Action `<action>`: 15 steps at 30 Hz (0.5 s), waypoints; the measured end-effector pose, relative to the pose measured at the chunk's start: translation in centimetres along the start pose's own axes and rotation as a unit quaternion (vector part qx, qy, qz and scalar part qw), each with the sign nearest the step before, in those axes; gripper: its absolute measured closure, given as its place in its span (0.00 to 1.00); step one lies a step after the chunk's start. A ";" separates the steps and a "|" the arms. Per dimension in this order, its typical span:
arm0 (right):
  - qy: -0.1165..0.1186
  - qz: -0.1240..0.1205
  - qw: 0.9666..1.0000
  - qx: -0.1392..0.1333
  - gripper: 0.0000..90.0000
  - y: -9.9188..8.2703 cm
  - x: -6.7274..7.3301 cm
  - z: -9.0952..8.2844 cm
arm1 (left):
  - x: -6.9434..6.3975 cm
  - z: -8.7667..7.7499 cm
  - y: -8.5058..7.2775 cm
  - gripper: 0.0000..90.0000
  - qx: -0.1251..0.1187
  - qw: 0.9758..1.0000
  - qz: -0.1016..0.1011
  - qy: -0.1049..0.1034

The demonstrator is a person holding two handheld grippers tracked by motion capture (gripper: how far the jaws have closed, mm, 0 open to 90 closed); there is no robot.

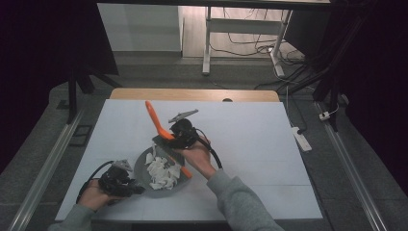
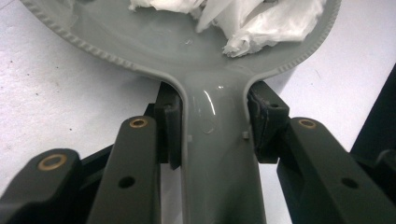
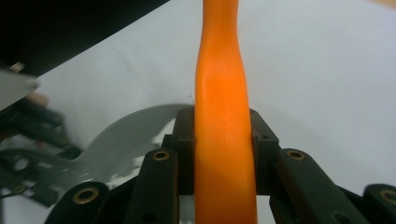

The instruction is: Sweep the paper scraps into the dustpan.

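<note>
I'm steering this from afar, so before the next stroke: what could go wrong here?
1. The white crumpled pieces are heaped near the rim of the grey pan; a push from the orange tool might spill them onto the table.
2. The left gripper holds the pan only by its narrow handle, so a hard stroke could twist or tip it.

High view: above my side, looking forward and down on the table [image 1: 250,144].
Gripper views: close along my jaws.
Shared: grey pan [image 1: 142,169] [image 2: 140,42] [image 3: 126,133].
</note>
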State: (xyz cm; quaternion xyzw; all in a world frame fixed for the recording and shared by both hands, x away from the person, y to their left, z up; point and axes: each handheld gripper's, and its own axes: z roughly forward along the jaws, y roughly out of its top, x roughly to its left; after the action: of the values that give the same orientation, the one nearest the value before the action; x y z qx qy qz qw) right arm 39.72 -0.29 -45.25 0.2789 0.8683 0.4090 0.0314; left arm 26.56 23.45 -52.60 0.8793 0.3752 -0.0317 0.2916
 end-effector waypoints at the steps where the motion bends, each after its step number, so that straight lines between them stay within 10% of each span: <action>1: -0.010 0.000 1.000 0.000 0.78 0.1 -0.6 -0.2 | 0.0 0.0 0.0 0.68 0.000 1.000 0.000 0.000; 9: -0.071 -0.018 0.996 0.053 0.78 -0.2 -4.2 2.1 | 0.0 0.1 0.0 0.68 0.001 1.000 0.000 -0.001; 15: -0.050 -0.013 0.996 0.072 0.78 -0.6 -3.6 3.8 | 0.2 0.1 0.0 0.68 0.000 1.000 0.000 -0.003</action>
State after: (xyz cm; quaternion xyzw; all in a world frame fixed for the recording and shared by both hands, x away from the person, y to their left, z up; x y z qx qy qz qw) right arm 43.52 0.21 -48.77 0.2895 0.8964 0.3302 0.0600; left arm 26.72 23.52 -52.68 0.8790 0.3747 -0.0341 0.2929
